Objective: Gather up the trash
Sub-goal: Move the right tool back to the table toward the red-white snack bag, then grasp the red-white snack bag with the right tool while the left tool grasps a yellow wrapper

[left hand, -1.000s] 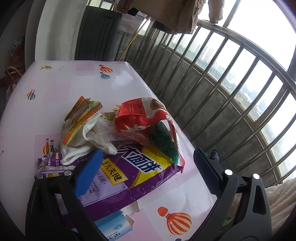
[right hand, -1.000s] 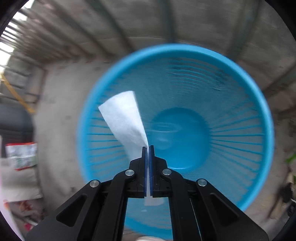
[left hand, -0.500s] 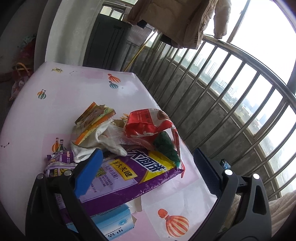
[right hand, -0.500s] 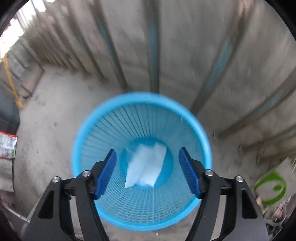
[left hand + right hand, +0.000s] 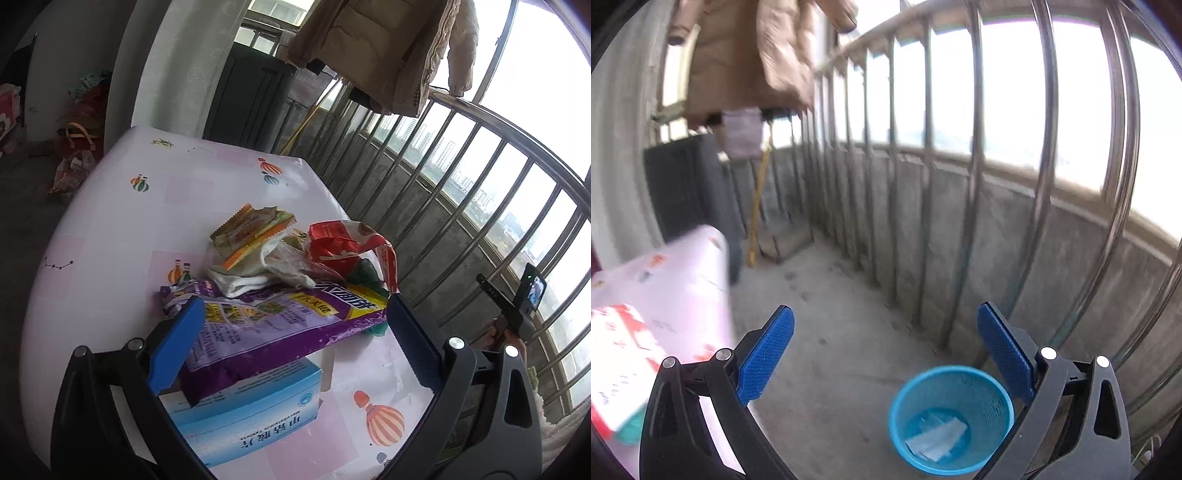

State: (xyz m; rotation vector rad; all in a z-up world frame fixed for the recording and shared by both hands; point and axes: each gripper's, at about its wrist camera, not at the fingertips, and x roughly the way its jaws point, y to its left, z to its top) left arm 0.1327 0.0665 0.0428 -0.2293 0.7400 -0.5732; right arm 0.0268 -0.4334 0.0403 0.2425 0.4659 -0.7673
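The left tool (image 5: 295, 339) hangs spread over a purple bag (image 5: 273, 325) atop the worktop's (image 5: 110, 229) litter, ready to pinch; the right tool (image 5: 886, 354), jaws just opened and empty, overlooks tissue (image 5: 938, 434) dropped in the blue basket (image 5: 951, 391) beyond.

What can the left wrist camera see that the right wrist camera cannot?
Only the left view shows the rubbish up close: a purple bag lying on a blue box, plus a yellow wrapper. Only the right view shows the blue bin on the floor, with white paper inside. Both show the table, the red bag, the railing, the hanging coat, and open, empty tongs: left, right.
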